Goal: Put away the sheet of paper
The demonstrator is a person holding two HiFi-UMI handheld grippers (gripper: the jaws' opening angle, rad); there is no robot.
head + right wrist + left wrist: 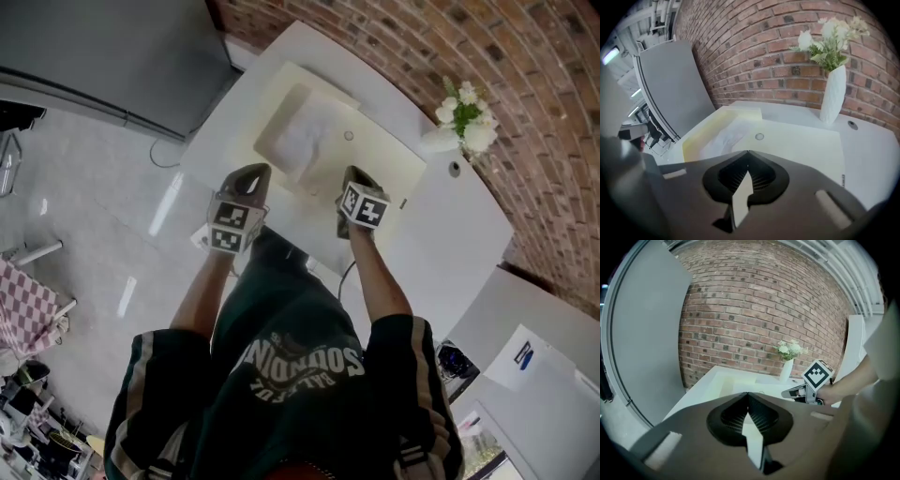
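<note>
Since the sheet of paper [298, 141] already lies crumpled in the cream tray [384, 150] on the table [450, 216], put-away looks done. The left gripper [257, 172] and right gripper [355, 173] hover at the tray's near edge, jaws together and empty. Next is probably just backing clear.

Both arms out fwd, elbows bent. L forearm [199, 305] and R forearm [382, 281] are bare below dark sleeves. L gripper [251, 176] has its jaws tip to tip w/ nothing btwn them. R gripper [356, 174] is the same: pinched closed & empty. Both point fwd & down, side by side but apart. Marker cubes sit just ahead of my fists: L cube [232, 227], R cube [364, 206].
</note>
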